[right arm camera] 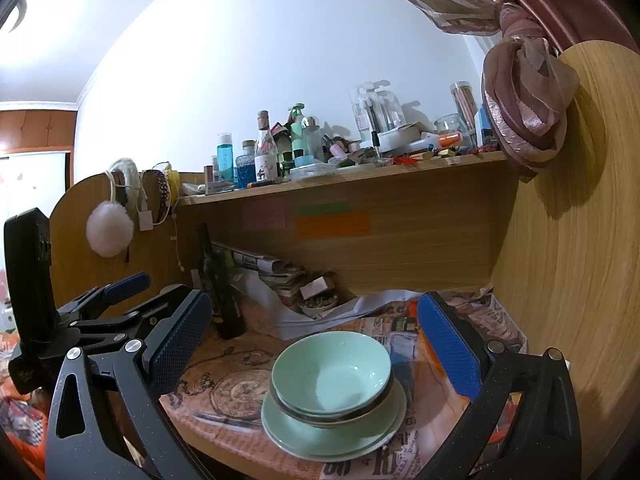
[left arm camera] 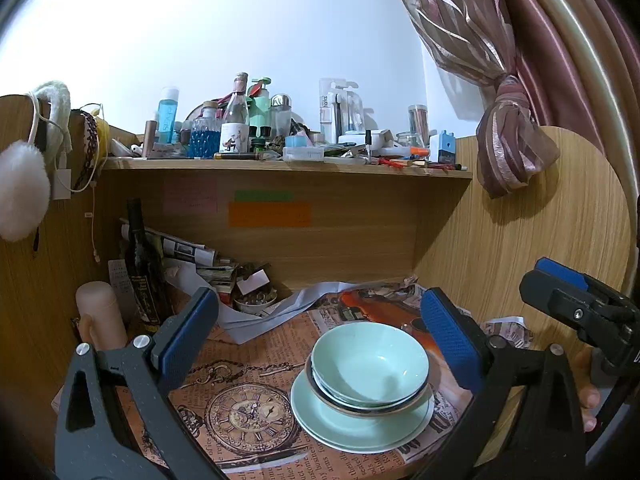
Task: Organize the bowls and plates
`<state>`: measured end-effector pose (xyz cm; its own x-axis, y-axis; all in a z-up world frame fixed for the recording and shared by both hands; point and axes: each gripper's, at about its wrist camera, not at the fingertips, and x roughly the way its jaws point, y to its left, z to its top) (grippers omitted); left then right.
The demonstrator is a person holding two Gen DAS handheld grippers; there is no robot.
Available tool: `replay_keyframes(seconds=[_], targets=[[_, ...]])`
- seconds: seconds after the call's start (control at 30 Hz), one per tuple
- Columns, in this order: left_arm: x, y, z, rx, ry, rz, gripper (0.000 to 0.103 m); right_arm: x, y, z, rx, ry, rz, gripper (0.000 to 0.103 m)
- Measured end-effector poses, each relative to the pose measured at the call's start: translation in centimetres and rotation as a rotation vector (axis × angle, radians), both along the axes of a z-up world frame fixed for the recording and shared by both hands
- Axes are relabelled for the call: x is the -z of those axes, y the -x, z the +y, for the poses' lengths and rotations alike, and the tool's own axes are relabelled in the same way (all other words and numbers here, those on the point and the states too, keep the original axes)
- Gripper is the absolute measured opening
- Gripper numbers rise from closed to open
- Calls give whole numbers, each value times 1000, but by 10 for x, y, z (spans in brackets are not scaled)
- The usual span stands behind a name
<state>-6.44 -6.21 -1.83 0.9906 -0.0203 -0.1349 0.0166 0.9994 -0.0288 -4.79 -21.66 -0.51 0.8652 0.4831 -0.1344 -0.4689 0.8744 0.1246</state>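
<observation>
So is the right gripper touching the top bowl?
Apart. In the right wrist view the right gripper stands wide open, and bare newspaper shows between each blue pad and the top bowl, which rests on the stacked dishes.

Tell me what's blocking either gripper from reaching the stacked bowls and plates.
Nothing visible. The left gripper and right gripper are both open with only bare newspaper-covered desk before the stack of bowls and plates. The dark bottle stands off to the side.

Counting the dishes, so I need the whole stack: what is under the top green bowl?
Under the top green bowl sits a dark-rimmed bowl, then green plates on the printed paper. Only rims show; anything hidden between them cannot be seen.
</observation>
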Motion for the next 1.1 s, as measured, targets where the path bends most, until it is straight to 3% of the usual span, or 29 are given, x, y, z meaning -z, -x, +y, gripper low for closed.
replay_keyframes(seconds=[1.1], targets=[[2,-1,-6,14,-12,-1,103,-2,1,2,8,-6,0,103]])
